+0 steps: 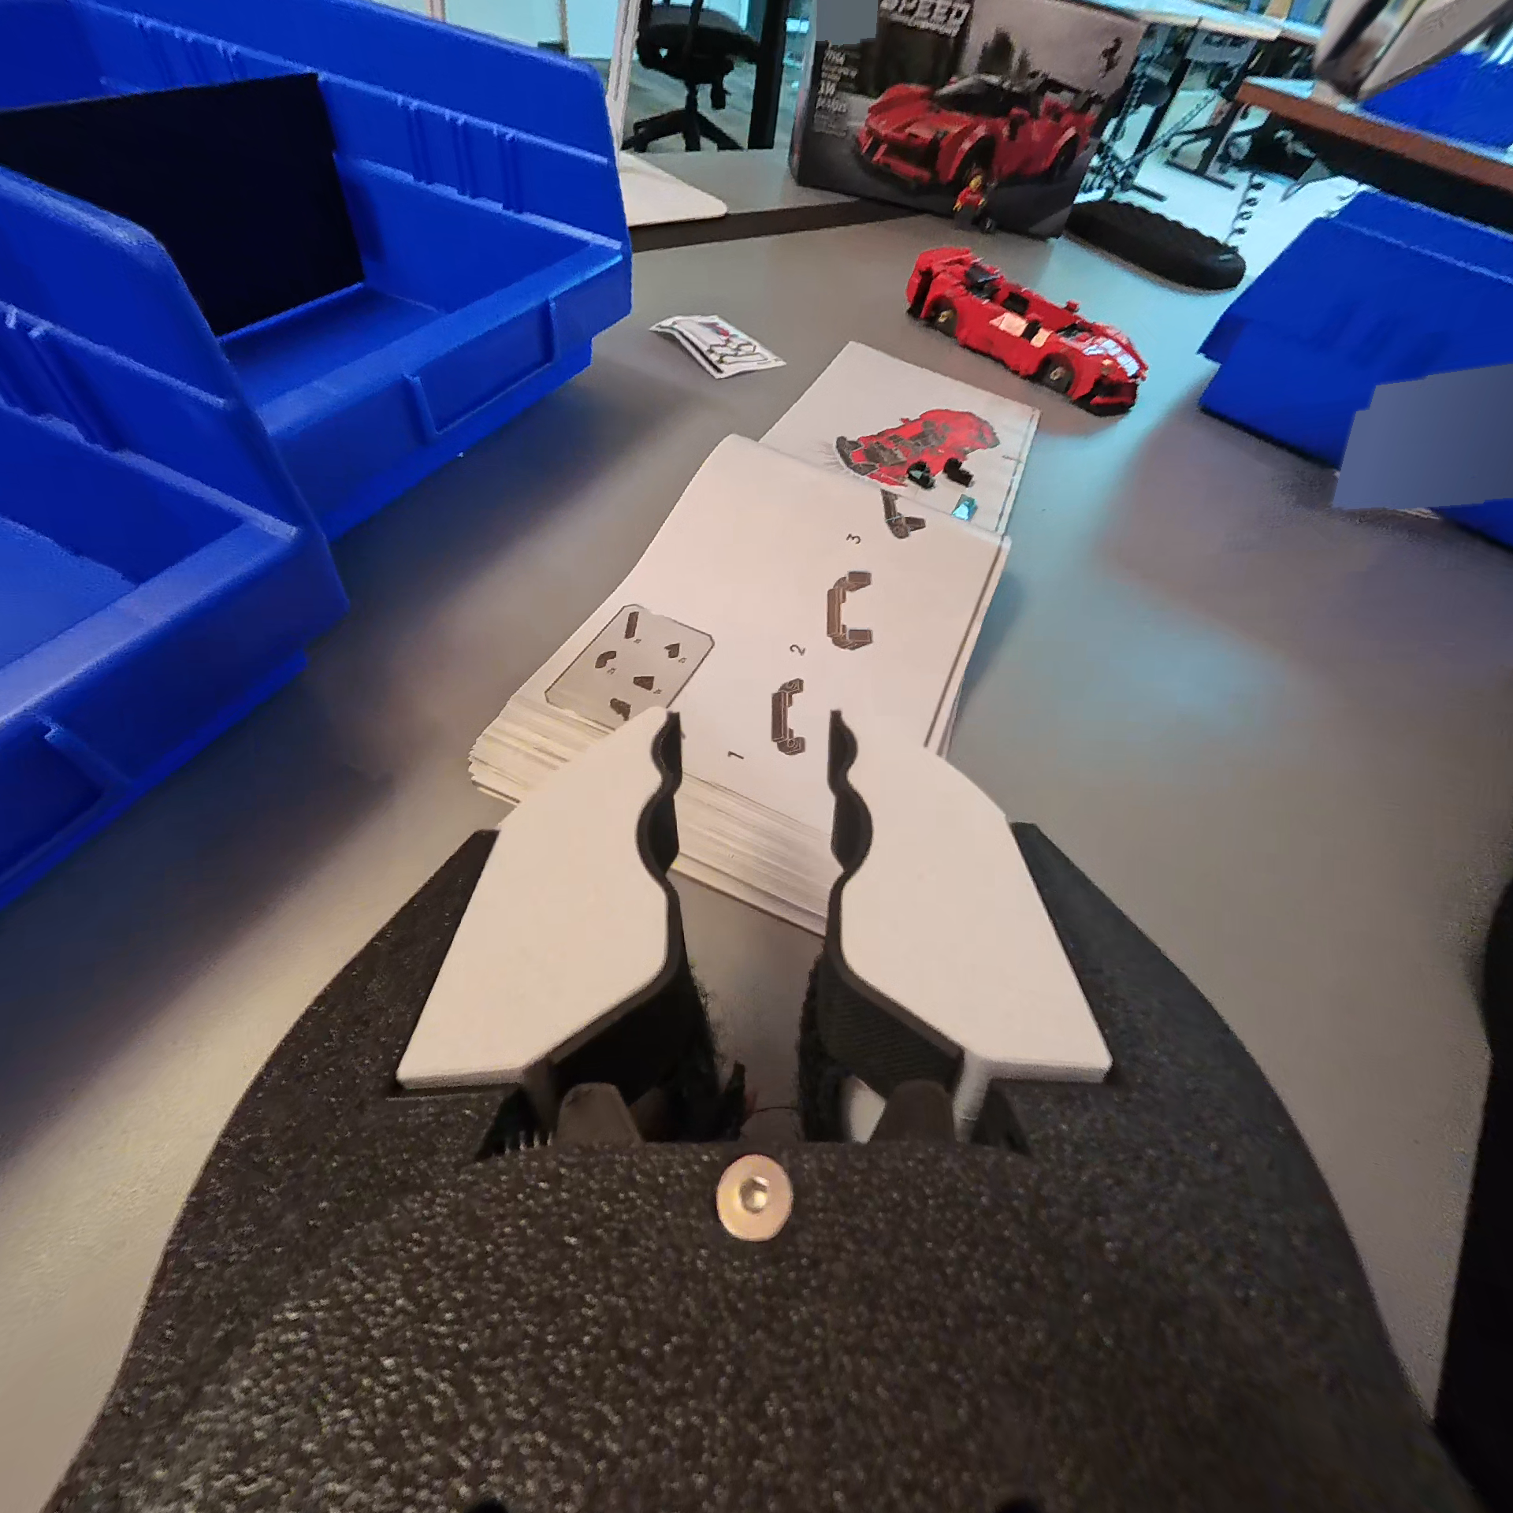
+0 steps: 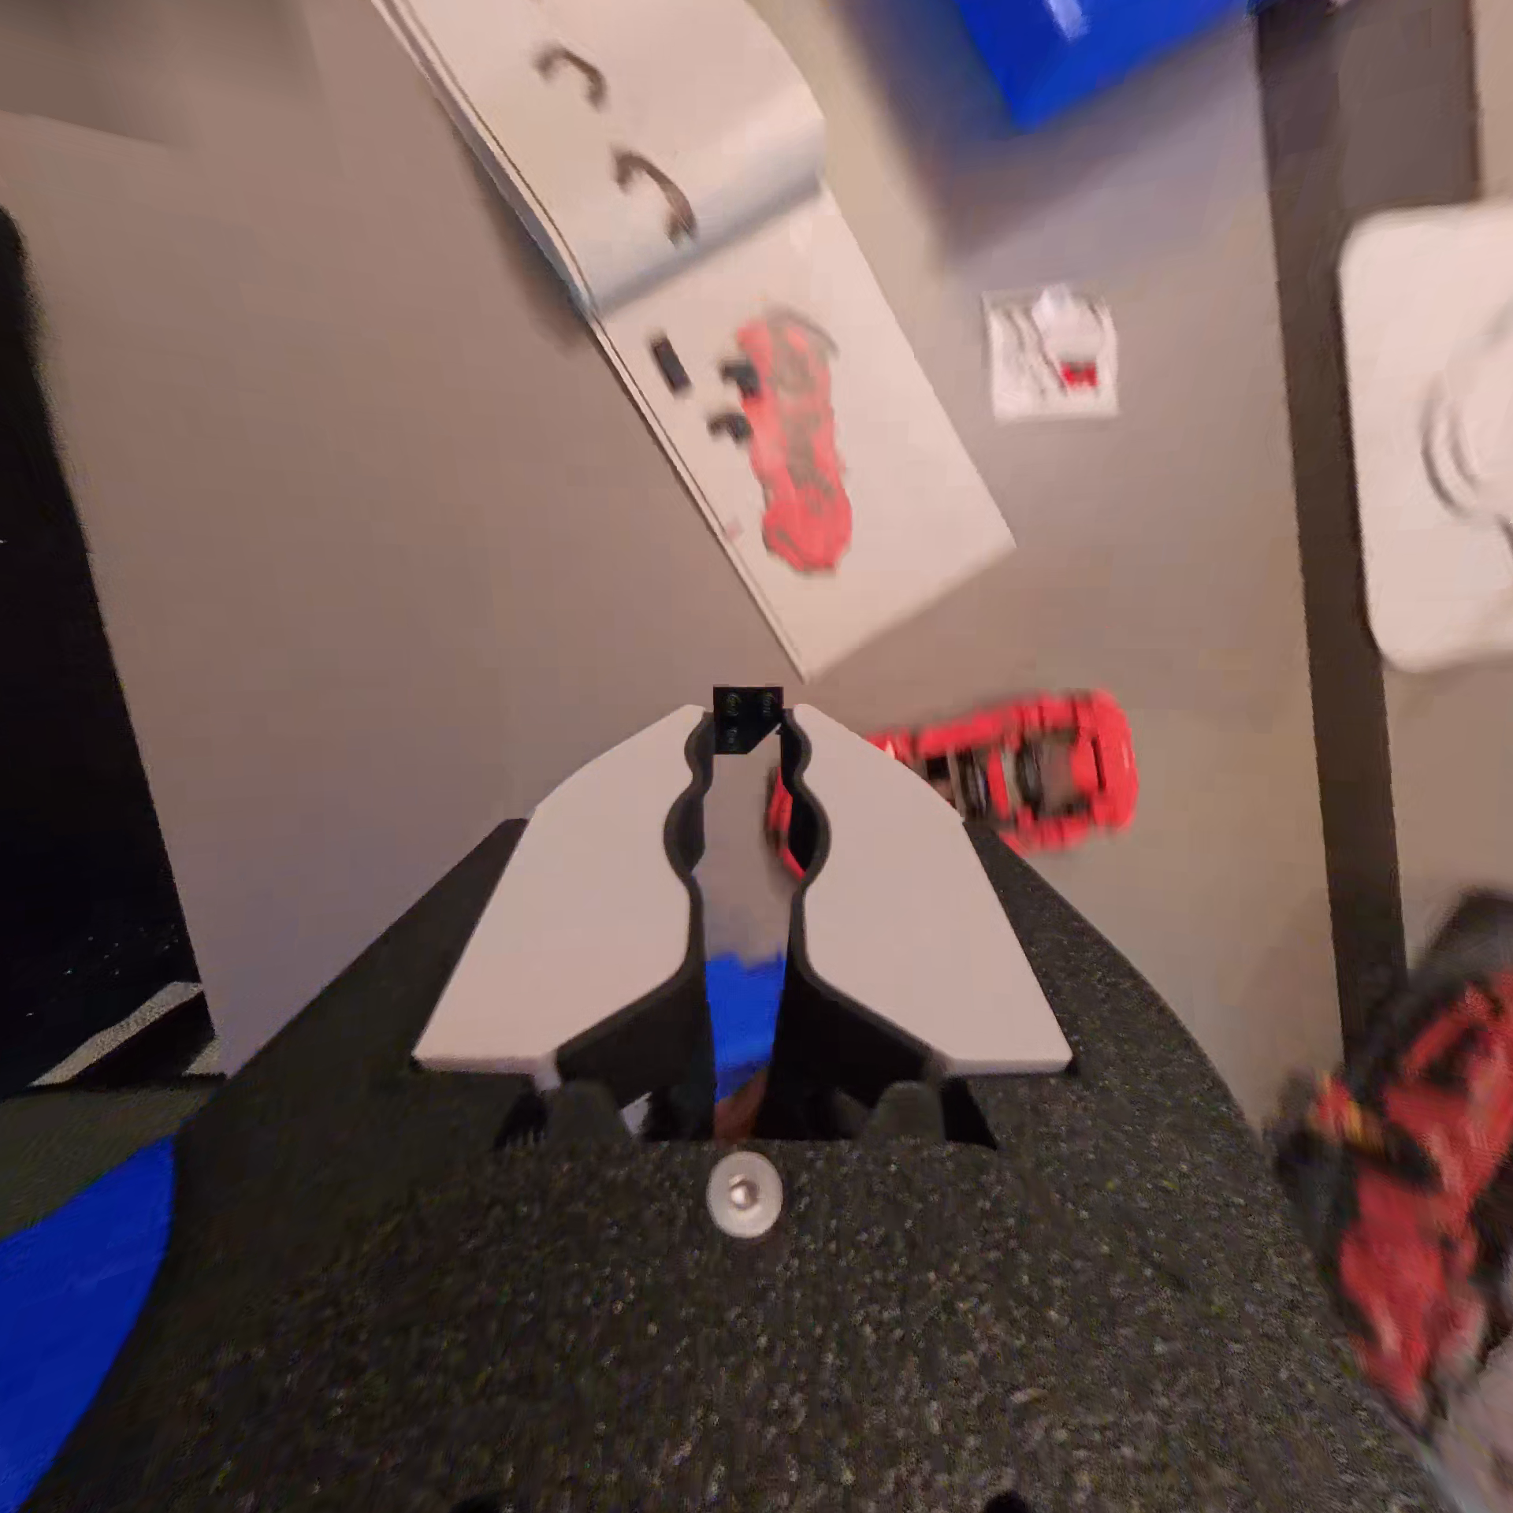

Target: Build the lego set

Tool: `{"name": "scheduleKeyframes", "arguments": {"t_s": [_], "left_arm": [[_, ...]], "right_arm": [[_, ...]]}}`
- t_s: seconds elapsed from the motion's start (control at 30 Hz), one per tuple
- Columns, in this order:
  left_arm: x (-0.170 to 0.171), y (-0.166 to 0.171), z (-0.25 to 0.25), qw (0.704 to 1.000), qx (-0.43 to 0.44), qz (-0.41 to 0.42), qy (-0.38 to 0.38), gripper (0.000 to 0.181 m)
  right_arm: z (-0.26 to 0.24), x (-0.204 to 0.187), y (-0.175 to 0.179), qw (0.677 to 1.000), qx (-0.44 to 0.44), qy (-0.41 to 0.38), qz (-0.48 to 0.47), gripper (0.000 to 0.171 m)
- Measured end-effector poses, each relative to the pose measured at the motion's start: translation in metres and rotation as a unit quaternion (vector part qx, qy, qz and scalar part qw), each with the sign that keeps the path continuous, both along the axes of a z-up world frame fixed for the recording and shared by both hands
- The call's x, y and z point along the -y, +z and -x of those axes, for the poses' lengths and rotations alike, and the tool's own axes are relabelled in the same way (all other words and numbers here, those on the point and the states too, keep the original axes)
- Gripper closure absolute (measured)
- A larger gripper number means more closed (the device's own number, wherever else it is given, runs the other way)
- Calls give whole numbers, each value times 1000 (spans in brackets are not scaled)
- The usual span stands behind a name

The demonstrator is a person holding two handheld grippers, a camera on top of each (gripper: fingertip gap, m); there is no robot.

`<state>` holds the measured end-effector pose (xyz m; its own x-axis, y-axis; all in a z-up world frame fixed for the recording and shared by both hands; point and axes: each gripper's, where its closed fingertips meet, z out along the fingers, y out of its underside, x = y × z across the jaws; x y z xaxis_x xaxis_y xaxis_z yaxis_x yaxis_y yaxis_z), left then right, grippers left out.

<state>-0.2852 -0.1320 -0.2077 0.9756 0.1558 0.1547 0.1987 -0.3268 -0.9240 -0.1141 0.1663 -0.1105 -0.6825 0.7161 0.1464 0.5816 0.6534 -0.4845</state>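
Note:
My left gripper is open and empty, hovering low over the near end of the open instruction booklet. The partly built red lego car stands on the grey table beyond the booklet. My right gripper is shut on a small black lego plate with a cut corner, held at its fingertips above the table. In the blurred right wrist view the red car lies just right of the fingertips and the booklet is ahead.
Large blue bins stand at the left, more blue bins at the right. The lego box stands at the back. A sticker sheet lies near the booklet, also in the right wrist view. A white object sits at the right. About 35 centimeters separates my left fingertips from my right. To reach the red car in a straight line is about 20 centimeters for my right fingers, about 45 centimeters for my left.

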Motion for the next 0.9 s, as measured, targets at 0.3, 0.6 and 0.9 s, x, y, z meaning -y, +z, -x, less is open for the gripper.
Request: {"name": "scheduleKeyframes", "arguments": {"t_s": [0.3, 0.6, 0.9], "left_arm": [[-4, -14, 3, 998, 5, 53, 13, 147], [-3, -17, 5, 998, 8, 60, 21, 147], [-4, -24, 6, 996, 2, 91, 25, 147]], "right_arm": [[122, 155, -54, 968, 47, 242, 37, 156], [185, 239, -117, 947, 83, 310, 6, 156], [197, 251, -132, 946, 79, 315, -14, 156]]}}
